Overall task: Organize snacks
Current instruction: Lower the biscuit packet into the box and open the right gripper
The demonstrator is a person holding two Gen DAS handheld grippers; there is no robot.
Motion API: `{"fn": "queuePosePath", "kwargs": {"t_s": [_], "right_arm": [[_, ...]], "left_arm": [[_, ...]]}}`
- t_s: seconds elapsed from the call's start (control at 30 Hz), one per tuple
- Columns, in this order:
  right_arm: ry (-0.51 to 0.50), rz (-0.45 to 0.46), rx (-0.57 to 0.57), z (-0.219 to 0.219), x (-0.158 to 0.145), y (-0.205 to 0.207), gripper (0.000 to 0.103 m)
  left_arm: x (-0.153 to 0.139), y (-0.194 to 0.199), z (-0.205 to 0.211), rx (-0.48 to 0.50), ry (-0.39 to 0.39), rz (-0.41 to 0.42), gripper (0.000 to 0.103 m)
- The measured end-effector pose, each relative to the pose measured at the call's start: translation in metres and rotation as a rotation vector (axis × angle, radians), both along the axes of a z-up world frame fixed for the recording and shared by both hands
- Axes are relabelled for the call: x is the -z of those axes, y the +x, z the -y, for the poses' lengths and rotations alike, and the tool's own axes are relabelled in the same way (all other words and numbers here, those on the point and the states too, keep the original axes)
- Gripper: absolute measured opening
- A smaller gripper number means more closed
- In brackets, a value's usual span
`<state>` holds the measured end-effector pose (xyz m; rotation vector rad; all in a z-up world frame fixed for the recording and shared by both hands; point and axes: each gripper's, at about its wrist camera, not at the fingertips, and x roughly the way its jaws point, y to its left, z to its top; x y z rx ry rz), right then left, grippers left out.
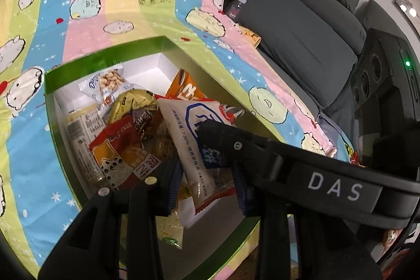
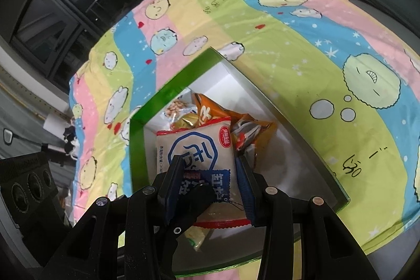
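Left tongs (image 1: 204, 169) nearest the lens: gap down to its narrowest, pads clamped on the lower end of the white packet (image 1: 181, 122). Right tongs (image 2: 208, 160) reach in from the right across the left wrist view. They stand at a narrow gap with one pad on each side of the same packet, and they look pinched on it. "DAS" in white letters (image 1: 334, 188) on the right tongs' black body.

Packet location: held tilted over the open box (image 1: 105, 54), above the other snacks, bottom edge low inside the box.

Box: green rim, white inside, sitting on a striped cartoon cloth (image 1: 126, 4). Far corner of the box floor is bare.

Contents under and around the packet:
- nut pack (image 1: 107, 85), pale wrapper with a picture of nuts, at the far left wall
- orange bag (image 1: 183, 88), large white characters, leaning on the far right wall
- gold wrappers (image 1: 131, 101) in the middle
- red-and-orange pack (image 1: 115, 151) with Chinese print, near left
- clear tub (image 1: 81, 127) with a fine-print label, lying along the left wall

White packet print: blue hexagon logo with Chinese characters, round red badge at the top corner, blue band with white characters lower down, red crimped edges. Small text not legible.

Black scribble (image 2: 351, 167) on the cloth right of the box, unclear.
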<state>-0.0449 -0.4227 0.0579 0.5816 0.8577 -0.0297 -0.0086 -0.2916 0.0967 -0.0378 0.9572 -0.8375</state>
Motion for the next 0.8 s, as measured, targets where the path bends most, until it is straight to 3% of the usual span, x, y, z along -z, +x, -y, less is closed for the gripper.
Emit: {"fn": "queuePosePath", "kwargs": {"t_s": [0.8], "right_arm": [[-0.014, -0.101, 0.014, 0.001, 0.024, 0.018, 0.044]], "left_arm": [[0.027, 0.015, 0.010, -0.030, 0.075, -0.089, 0.034]]}}
